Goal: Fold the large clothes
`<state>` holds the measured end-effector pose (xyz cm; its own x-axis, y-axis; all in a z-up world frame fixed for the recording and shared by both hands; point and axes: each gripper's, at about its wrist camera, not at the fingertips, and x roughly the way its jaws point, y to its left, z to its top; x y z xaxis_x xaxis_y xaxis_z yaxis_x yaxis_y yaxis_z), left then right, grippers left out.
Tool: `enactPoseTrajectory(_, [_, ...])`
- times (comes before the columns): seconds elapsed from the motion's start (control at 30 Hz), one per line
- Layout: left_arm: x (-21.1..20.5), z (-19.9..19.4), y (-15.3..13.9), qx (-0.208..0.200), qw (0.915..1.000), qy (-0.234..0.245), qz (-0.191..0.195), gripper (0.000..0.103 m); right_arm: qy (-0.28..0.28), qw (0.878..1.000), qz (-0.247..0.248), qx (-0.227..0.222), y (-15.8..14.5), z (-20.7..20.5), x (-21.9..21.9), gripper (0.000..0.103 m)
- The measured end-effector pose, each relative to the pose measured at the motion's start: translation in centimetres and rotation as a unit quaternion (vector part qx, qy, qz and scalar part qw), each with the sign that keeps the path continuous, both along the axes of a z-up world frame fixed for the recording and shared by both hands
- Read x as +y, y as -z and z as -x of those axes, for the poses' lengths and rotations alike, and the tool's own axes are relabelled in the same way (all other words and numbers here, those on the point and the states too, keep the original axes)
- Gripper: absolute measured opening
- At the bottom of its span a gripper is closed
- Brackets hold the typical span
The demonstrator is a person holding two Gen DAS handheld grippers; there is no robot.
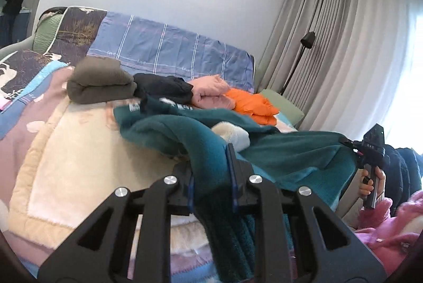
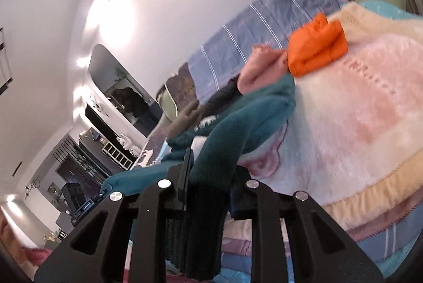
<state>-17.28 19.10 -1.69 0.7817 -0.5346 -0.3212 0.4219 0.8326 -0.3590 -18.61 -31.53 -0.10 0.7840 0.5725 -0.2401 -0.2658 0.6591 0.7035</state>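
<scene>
A large teal fleece sweatshirt (image 1: pixel 277 150) with white lining lies across the blanket-covered bed. My left gripper (image 1: pixel 211 166) is shut on one teal sleeve, whose ribbed cuff hangs down toward the camera. My right gripper (image 2: pixel 211 177) is shut on the other teal sleeve (image 2: pixel 238 129), its dark ribbed cuff hanging between the fingers. The right gripper also shows in the left wrist view (image 1: pixel 370 150), held in a hand at the sweatshirt's right edge. The right view is tilted and motion-blurred.
Folded clothes lie in a row near the headboard: an olive one (image 1: pixel 100 82), a black one (image 1: pixel 164 87), a pink one (image 1: pixel 211 92) and an orange one (image 1: pixel 253 103). A plaid pillow (image 1: pixel 169 47) leans on the wall. Curtains and a floor lamp (image 1: pixel 304 50) stand to the right.
</scene>
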Motion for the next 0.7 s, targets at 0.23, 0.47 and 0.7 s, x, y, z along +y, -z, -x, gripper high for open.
enactPoseTrajectory(0.23, [0.4, -2.3, 1.7, 0.084, 0.9964, -0.012, 0.003, 0.021, -0.007, 0.997, -0.013, 0.073, 2.2, -3.2, 0.5, 0.023])
enactPoseTrajectory(0.47, [0.3, -12.0, 0.1, 0.101, 0.9947, -0.018, 0.002, 0.023, 0.010, 0.995, -0.018, 0.095, 1.7, -15.2, 0.5, 0.024])
enactPoseTrajectory(0.7, [0.6, -26.7, 6.8, 0.237, 0.9693, -0.065, 0.007, 0.026, 0.049, 0.964, -0.013, 0.262, 8.2, -27.9, 1.6, 0.031])
